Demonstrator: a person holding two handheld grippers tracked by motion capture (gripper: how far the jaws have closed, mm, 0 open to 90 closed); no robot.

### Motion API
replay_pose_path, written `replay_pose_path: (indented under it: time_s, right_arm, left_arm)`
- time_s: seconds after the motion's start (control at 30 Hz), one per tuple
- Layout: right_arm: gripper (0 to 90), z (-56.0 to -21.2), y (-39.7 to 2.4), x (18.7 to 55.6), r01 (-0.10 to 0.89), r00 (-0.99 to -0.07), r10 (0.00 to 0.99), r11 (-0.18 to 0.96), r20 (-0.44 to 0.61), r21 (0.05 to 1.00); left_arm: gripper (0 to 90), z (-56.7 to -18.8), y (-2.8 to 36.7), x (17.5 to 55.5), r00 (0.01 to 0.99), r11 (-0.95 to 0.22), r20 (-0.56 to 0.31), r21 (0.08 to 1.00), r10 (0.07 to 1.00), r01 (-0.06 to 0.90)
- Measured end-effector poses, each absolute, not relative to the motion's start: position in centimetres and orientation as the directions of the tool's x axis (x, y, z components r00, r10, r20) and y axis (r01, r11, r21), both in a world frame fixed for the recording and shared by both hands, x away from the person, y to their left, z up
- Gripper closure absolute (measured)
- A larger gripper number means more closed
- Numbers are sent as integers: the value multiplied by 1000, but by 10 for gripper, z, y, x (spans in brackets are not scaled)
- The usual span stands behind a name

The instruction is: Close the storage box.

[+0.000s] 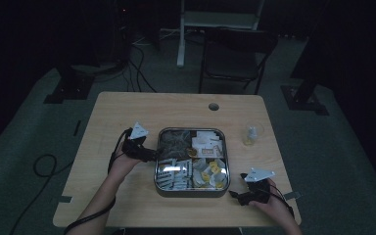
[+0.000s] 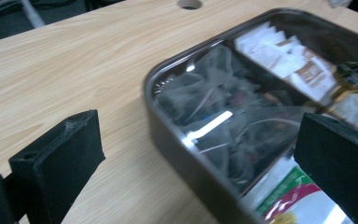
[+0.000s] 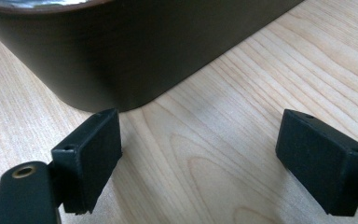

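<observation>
A dark metal tin with four compartments sits in the middle of the wooden table. It holds dark mesh tea bags, white sachets and coloured packets. My left gripper is at the tin's left side, pointing at it. In the left gripper view this gripper stands open, its jaws straddling the tin's left wall and touching nothing. My right gripper rests low near the tin's front right corner. In the right gripper view it is open over bare wood, just short of that corner.
A small clear glass cup stands to the right of the tin. A round cable hole is near the table's far edge. A dark chair stands behind the table. Cables lie on the floor to the left.
</observation>
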State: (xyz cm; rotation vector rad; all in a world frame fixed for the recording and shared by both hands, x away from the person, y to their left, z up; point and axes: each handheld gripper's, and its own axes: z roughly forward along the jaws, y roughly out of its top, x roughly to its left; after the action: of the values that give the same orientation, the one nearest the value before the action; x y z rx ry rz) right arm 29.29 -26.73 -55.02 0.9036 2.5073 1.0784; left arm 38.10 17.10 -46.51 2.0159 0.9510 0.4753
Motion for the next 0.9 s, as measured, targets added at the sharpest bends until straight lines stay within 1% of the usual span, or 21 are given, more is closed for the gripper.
replay_pose_path:
  time_s: [0.17,0.47,0.6,0.9]
  right_arm:
    - [137,-550,-267,293,440,-771,637,530,2,725]
    - [137,-550,-267,293,439,-771,637,530,1,726]
    - [137,-550,-267,293,439,-771,637,530,1,726]
    - [137,-550,-267,293,439,-771,637,530,1,725]
  left_arm:
    - [18,-469,191,378,606,-344,-4,821,795,456]
    - [18,-479,226,370,548,-303,-18,818,836,488]
    - [17,-485,239,366,525,-278,-37,816,850,507]
    - [18,-498,263,352,469,-255,-33,805,882,536]
